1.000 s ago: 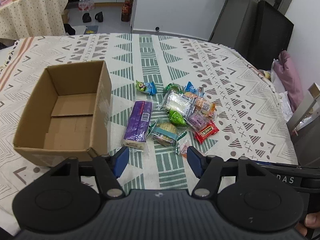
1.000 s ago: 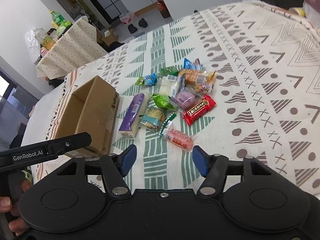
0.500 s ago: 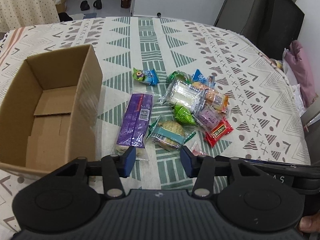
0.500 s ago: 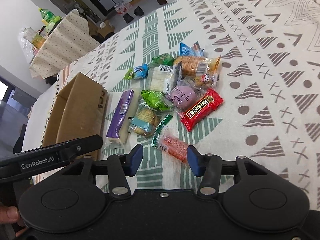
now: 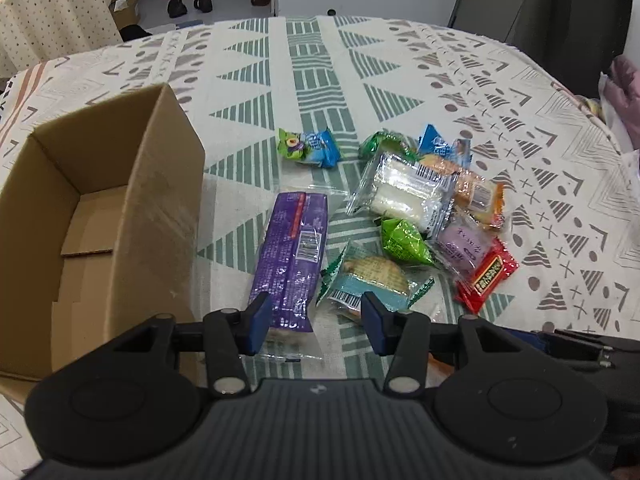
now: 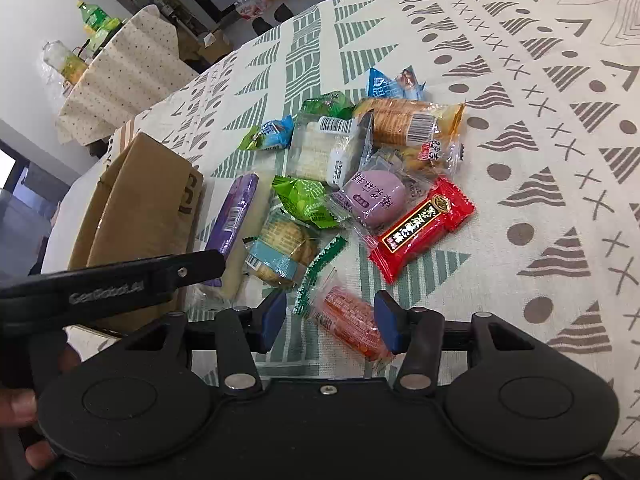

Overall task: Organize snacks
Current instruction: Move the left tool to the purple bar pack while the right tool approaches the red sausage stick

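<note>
The snacks (image 5: 404,220) lie in a loose heap just to the right of the empty cardboard box (image 5: 100,216). The left gripper (image 5: 312,316) has its jaws apart over the near end of the purple packet (image 5: 292,256), holding nothing. The right gripper (image 6: 330,318) is also parted, around the orange packet (image 6: 350,320). Slippery wrappers overlap, so a pinch may slide off or drag a neighbour. A patterned tablecloth (image 6: 540,100) covers the surface; behind are a second covered table (image 6: 120,76) and shoes (image 5: 192,4) on the floor.

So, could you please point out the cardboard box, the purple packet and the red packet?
cardboard box (image 5: 160,208): left wrist view, its right outer wall.
purple packet (image 5: 292,252): left wrist view, middle of the wrapper.
red packet (image 6: 420,228): right wrist view, its black label.
</note>
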A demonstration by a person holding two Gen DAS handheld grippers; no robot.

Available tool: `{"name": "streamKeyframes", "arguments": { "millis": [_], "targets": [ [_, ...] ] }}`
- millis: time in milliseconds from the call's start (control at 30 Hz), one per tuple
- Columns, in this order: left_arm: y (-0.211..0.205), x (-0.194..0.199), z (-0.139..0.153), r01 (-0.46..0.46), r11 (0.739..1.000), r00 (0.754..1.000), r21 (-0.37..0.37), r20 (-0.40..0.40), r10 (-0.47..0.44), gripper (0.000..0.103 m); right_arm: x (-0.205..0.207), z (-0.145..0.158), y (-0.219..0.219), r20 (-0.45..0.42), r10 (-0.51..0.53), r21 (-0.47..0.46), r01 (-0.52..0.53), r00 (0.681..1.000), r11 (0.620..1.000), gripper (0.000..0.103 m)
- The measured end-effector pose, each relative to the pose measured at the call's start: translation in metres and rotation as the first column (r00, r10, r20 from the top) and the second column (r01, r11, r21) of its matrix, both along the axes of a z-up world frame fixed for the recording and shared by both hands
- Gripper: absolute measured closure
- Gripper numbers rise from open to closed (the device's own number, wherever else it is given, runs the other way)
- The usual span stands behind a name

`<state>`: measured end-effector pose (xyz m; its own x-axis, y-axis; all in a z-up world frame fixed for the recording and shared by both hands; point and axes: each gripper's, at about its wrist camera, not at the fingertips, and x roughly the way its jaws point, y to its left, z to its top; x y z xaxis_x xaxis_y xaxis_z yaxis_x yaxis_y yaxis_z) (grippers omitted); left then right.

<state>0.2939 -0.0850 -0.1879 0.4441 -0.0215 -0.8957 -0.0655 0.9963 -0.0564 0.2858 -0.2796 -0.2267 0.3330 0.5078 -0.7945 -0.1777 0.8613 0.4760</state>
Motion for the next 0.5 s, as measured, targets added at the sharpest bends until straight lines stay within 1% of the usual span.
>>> {"name": "streamKeyframes", "arguments": {
  "millis": [167,200,233,267,367,500],
  "targets": [
    [-0.001,0.005,-0.011,-0.02,0.999,1.0,0.049,-0.007,0.021,0.053,0.0,-0.008,0.007,-0.022,0.035,-0.05,-0.036,0.999,0.998,0.054],
    [0.0,0.006,-0.013,-0.031,0.998,0.999,0.051,-0.014,0.032,0.053,-0.001,-0.009,0.008,-0.02,0.043,-0.062,-0.044,0.999,0.997,0.056],
    [0.001,0.007,-0.016,-0.038,0.998,0.999,0.055,-0.02,0.04,0.053,-0.001,-0.009,0.009,-0.017,0.046,-0.073,-0.047,0.999,0.996,0.061],
    [0.002,0.008,-0.019,-0.043,0.997,0.999,0.061,-0.023,0.044,0.053,-0.001,-0.009,0.009,-0.016,0.045,-0.075,-0.047,0.999,0.996,0.062],
    [0.003,0.009,-0.023,-0.042,0.995,0.999,0.089,-0.021,0.044,0.052,0.0,-0.01,0.004,-0.019,0.025,-0.054,-0.026,0.999,0.998,0.066],
    [0.008,0.012,-0.028,-0.04,0.995,0.999,0.09,-0.016,0.042,0.051,0.001,-0.012,-0.002,-0.023,-0.013,-0.019,0.012,1.0,1.0,0.068]
  ]
}}
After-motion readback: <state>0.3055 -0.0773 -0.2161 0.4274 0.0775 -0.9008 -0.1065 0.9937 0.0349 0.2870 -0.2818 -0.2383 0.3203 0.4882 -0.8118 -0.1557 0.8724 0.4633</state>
